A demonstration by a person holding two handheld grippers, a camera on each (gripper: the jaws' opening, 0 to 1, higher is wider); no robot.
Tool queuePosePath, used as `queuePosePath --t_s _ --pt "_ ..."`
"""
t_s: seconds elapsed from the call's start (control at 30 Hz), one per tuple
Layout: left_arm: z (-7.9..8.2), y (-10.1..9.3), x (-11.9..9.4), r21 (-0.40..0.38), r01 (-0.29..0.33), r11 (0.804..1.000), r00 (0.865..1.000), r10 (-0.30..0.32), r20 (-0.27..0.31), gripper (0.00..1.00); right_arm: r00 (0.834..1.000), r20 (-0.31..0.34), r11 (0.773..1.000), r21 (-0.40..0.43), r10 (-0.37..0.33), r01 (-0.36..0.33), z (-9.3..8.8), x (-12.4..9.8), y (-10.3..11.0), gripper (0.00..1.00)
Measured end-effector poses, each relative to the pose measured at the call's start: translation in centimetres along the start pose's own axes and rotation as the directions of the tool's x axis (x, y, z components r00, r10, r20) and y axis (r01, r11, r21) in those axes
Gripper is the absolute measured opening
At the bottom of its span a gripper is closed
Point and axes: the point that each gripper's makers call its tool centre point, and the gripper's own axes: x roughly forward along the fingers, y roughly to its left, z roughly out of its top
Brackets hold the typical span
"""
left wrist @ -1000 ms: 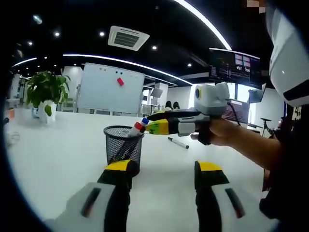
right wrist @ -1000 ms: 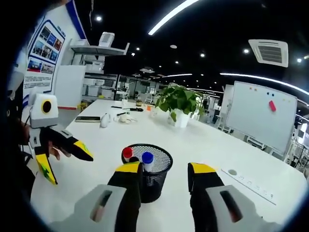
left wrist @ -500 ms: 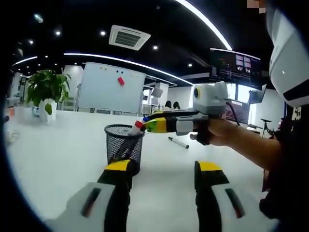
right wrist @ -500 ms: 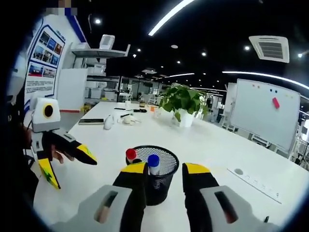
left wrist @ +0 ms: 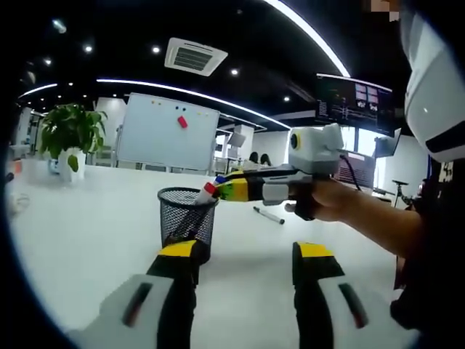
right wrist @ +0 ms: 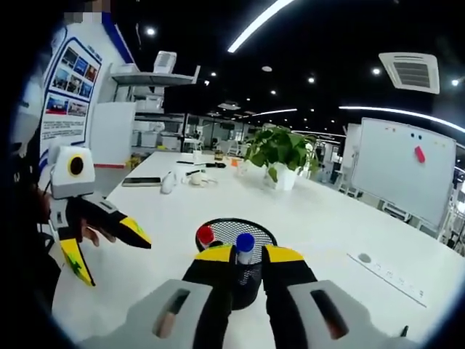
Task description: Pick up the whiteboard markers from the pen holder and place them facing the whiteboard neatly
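Right gripper closing on the blue-capped marker in the pen holder.

Left gripper view: the left gripper (left wrist: 247,254) waits with fingers spread, nothing between them, near the mesh pen holder (left wrist: 187,218) on the white bench (left wrist: 87,233); the right gripper (left wrist: 225,189) reaches over its rim, one marker (left wrist: 268,214) already lies beyond, and the whiteboard (left wrist: 166,134) stands far back. Right gripper view: its fingers (right wrist: 218,256) pinch the blue-capped marker (right wrist: 244,247), with the red-capped marker (right wrist: 205,235) beside. These markers look light, stiff and smooth; gripping the barrel below the cap should stop slipping.
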Motion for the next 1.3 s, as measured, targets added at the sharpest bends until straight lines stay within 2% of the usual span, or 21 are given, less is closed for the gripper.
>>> queuePosePath --t_s 0.17,0.47,0.77,1.03,1.3 --pt "-0.3 0.2 0.0 -0.010 -0.003 1.000 1.000 0.003 -0.007 0.53 1.000 -0.001 1.000 0.004 0.007 -0.007 0.2 0.0 0.1 0.14" --pt "-0.3 0.2 0.0 -0.015 -0.002 1.000 1.000 0.002 -0.004 0.53 1.000 -0.003 1.000 0.014 0.019 -0.019 0.3 -0.1 0.3 0.14" --pt "-0.4 0.2 0.1 -0.016 -0.002 1.000 1.000 0.002 -0.007 0.53 0.999 -0.026 0.997 0.078 0.025 -0.023 -0.2 -0.3 0.2 0.14" --pt "-0.4 0.0 0.1 -0.014 -0.001 1.000 1.000 0.001 -0.008 0.53 1.000 -0.017 0.993 0.113 0.020 -0.018 0.3 -0.8 0.0 0.13" --pt "-0.2 -0.4 0.1 -0.008 0.008 1.000 1.000 -0.009 -0.005 0.53 1.000 -0.005 0.995 0.101 0.010 -0.009 1.1 -1.2 0.0 0.13"
